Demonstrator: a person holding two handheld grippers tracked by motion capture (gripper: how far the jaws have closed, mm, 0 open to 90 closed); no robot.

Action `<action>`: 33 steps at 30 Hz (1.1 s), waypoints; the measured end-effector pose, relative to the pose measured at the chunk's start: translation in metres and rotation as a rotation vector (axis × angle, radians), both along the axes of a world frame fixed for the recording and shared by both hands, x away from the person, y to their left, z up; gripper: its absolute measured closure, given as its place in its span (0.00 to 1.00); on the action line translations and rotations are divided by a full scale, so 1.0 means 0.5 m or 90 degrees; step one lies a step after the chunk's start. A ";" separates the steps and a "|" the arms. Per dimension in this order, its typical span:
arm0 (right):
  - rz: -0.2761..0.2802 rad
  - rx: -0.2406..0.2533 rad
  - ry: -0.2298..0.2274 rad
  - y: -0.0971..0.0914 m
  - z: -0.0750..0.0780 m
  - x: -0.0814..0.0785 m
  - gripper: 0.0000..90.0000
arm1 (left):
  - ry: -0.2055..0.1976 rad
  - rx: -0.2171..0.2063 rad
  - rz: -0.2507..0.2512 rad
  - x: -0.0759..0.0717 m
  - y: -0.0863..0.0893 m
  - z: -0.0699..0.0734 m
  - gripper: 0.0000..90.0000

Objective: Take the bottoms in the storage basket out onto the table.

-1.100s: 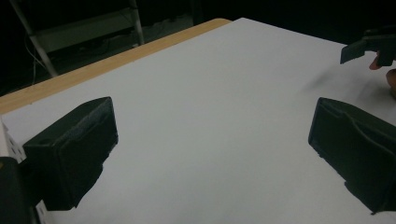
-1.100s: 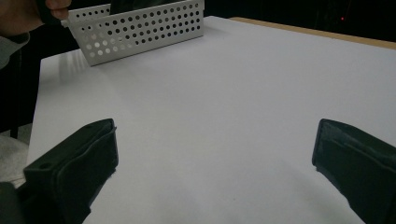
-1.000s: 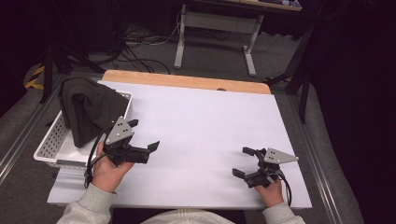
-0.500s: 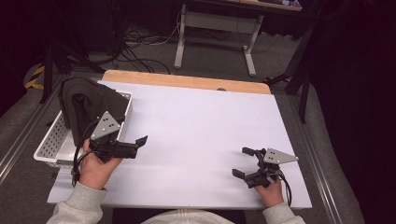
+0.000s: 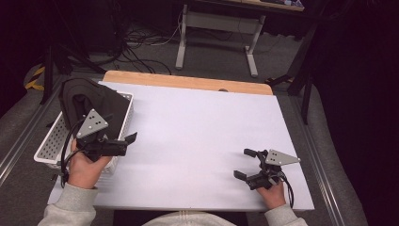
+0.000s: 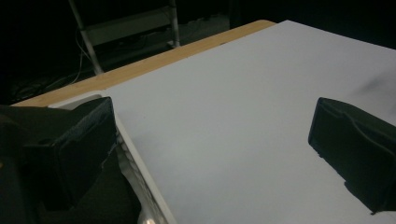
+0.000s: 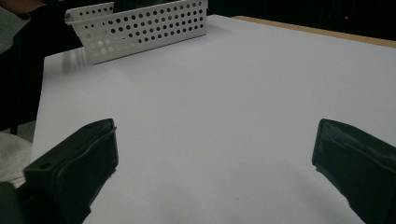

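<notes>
A black cloth (image 5: 87, 101) lies heaped in the white basket (image 5: 51, 143) at the left edge of the desk (image 5: 197, 136). The left hand-held gripper (image 5: 129, 141) hangs at the basket's near corner, jaws wide and holding nothing. Well apart, the right hand-held gripper (image 5: 244, 164) rests on the desk near its front right, jaws wide and holding nothing.

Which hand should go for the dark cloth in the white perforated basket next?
Left, probably. The left tongs hover open at the white perforated plastic basket, right beside the crumpled black cloth. The right tongs, also open, sit across the white table.
</notes>
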State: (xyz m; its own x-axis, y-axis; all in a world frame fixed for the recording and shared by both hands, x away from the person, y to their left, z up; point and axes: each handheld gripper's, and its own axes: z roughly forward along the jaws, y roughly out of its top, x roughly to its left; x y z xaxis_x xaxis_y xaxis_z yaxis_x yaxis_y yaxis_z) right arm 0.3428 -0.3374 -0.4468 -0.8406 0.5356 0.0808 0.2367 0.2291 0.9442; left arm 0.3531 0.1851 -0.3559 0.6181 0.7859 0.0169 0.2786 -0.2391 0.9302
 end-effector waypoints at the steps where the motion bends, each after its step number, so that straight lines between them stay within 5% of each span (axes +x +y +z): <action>1: 0.000 0.000 0.000 0.000 0.000 0.000 0.01 | -0.002 -0.003 0.006 0.001 0.005 0.000 0.03; 33: -0.003 0.002 0.002 -0.001 -0.001 0.001 0.01 | 0.008 0.003 0.090 0.014 0.108 0.008 0.02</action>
